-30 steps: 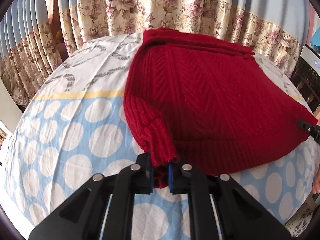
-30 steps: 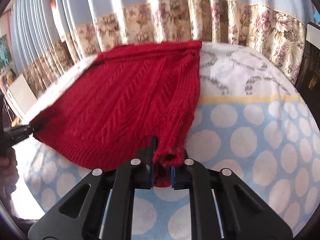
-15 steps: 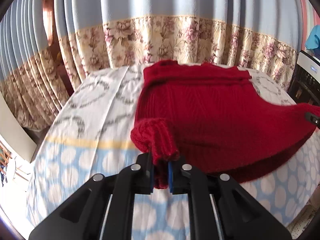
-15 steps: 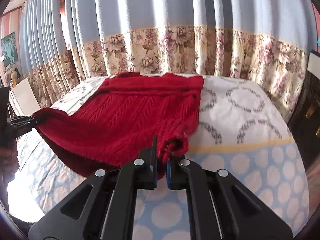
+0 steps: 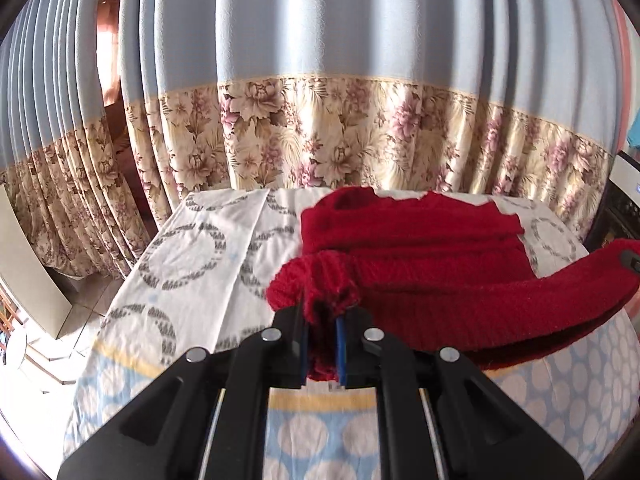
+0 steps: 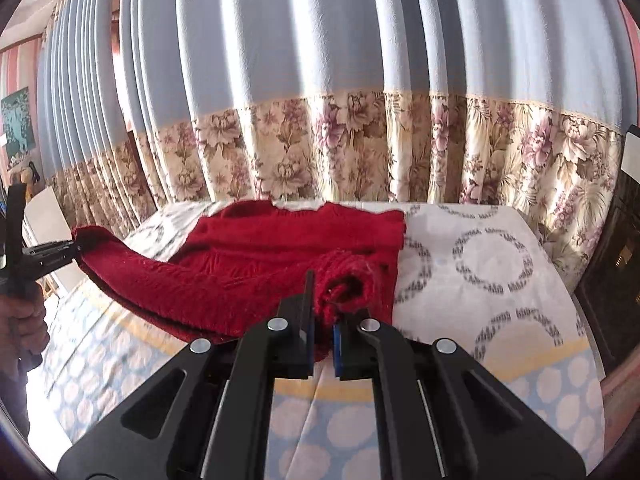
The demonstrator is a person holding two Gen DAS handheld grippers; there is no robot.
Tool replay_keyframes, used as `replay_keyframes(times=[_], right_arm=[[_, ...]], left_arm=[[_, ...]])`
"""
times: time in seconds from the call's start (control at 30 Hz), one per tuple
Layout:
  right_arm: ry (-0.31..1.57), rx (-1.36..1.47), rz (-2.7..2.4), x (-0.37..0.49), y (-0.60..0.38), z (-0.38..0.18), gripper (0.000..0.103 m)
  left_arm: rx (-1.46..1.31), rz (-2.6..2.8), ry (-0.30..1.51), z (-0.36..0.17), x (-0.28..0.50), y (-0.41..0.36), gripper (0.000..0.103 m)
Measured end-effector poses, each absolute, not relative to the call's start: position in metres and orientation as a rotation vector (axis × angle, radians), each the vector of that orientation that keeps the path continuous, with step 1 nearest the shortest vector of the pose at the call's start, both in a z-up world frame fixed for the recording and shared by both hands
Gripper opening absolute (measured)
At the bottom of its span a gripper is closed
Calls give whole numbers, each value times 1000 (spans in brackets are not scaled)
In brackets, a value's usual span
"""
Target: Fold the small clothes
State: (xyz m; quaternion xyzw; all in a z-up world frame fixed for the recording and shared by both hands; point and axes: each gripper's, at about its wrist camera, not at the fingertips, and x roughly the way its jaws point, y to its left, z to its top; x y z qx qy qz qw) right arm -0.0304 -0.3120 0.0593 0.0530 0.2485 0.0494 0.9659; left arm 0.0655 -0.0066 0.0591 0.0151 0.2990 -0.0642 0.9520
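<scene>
Surface: a bed or table, which one is hard to tell, covered with a printed sheet, white with grey rings at the far end, a yellow band across, pale blue with white dots nearer

Backdrop: pleated curtain, blue above, floral cream border below, hanging just behind the far edge; a framed picture on the striped wall at far left of the right wrist view; a dark cabinet at the right edge

Garment: red knitted sweater, its far part lying on the ringed end of the sheet, its near edge lifted clear of the surface and stretched between the two tools

Left gripper: jaws nearly together, clamped on a bunched red cuff and hem; seen from the other camera with a hand around its handle

Right gripper: jaws narrowly apart, pinching a rolled cuff and the hem corner
</scene>
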Motion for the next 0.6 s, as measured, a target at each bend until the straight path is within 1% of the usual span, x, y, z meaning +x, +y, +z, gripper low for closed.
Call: replay_keyframes(times=[0.33, 0.6], right_arm=[[497, 59, 58, 44, -317, 72, 5], [506, 79, 10, 130, -333, 73, 5]], left_arm=[[74, -59, 592, 66, 137, -18, 10], [64, -28, 579, 77, 227, -33, 11]])
